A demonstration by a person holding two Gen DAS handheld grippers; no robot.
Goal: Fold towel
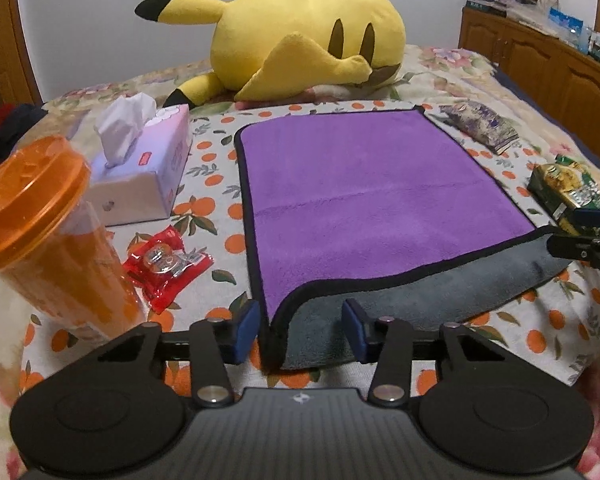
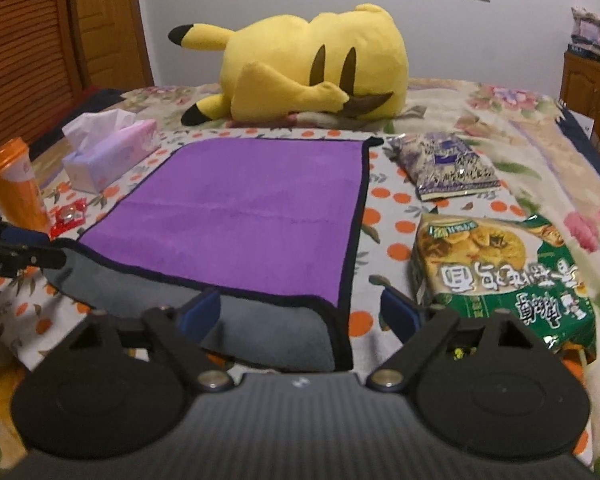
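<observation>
A purple towel (image 1: 372,200) with a grey underside and black hem lies on the orange-dotted cloth; it also shows in the right wrist view (image 2: 244,216). Its near edge is lifted and curls back, showing the grey side (image 1: 420,300). My left gripper (image 1: 300,330) is open, its fingers on either side of the towel's near left corner. My right gripper (image 2: 300,314) is open around the near right corner (image 2: 332,320). The right gripper shows at the right edge of the left wrist view (image 1: 584,236), the left gripper at the left edge of the right wrist view (image 2: 24,250).
An orange cup (image 1: 44,232), a tissue box (image 1: 140,168) and a red snack packet (image 1: 166,264) lie left of the towel. A purple packet (image 2: 444,164) and a green noodle pack (image 2: 500,276) lie right. A yellow plush (image 1: 300,40) lies behind. Wooden cabinets (image 1: 548,68) stand right.
</observation>
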